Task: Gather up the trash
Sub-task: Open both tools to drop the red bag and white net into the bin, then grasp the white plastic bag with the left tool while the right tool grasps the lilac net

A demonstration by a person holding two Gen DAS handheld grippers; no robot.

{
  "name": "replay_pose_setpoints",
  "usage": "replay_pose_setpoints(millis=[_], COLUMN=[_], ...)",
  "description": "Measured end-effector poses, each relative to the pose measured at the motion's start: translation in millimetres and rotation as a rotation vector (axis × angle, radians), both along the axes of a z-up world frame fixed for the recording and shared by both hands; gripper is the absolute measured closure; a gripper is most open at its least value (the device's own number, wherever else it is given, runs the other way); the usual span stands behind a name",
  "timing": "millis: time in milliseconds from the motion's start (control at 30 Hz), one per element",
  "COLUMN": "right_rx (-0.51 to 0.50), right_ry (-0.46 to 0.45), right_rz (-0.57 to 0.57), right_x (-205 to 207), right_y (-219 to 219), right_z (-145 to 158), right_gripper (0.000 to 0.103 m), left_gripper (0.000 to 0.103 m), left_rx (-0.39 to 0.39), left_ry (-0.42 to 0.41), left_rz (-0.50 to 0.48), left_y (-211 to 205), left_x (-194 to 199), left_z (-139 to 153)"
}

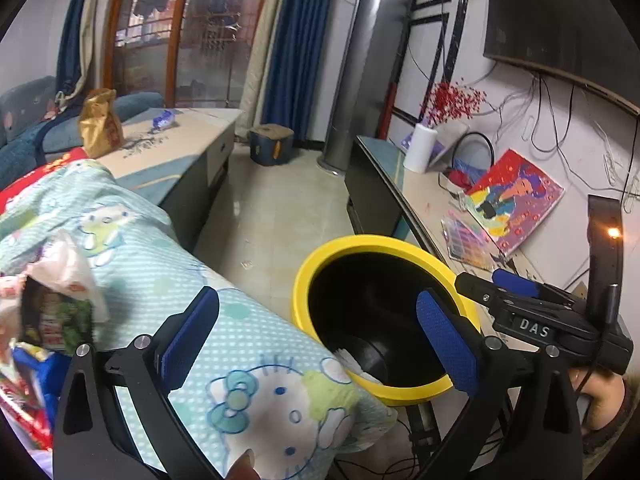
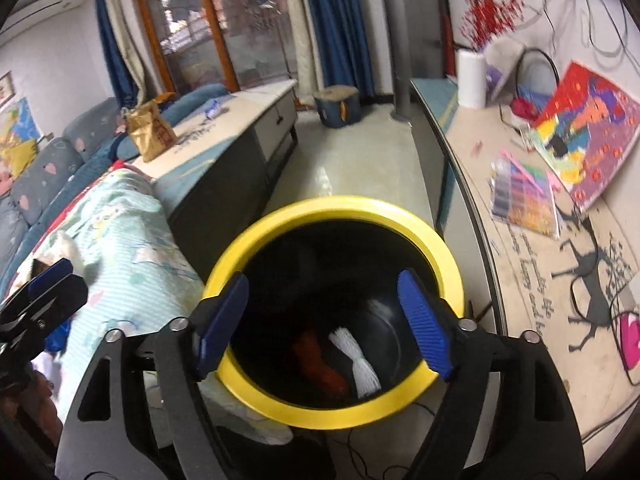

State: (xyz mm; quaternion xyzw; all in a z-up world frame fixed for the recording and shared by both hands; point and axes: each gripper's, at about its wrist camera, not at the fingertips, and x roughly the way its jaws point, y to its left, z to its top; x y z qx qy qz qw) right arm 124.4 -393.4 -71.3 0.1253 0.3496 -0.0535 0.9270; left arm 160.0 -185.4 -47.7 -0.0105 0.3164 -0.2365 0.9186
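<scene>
Both grippers gape wide with nothing between the pads: right gripper (image 2: 324, 320) over the mouth of the yellow-rimmed bin (image 2: 256, 236), left gripper (image 1: 316, 332) at its rim beside a cartoon-print blanket (image 1: 152, 248). White trash (image 2: 360, 364) and orange trash (image 2: 320, 368) lie at the bin's bottom.

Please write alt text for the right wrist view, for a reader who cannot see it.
The right gripper, jaws open and empty, hangs over a yellow-rimmed black bin holding a white bundle and something orange. A patterned blanket lies left.
</scene>
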Motion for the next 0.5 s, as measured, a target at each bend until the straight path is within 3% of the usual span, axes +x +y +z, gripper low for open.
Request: replay_pose_setpoints(millis=[500], right_rx=[-0.015], right_ry=[-0.120], right_rz=[0.151], right_x=[-16.3], right_y=[61.9], right_z=[41.7], right_gripper=[0.029], left_gripper=[0.006], left_rx=[-0.078], left_ry=[-0.057], left_rz=[0.142], left_y=[67.9], left_x=[-19.8], left_z=[32.8])
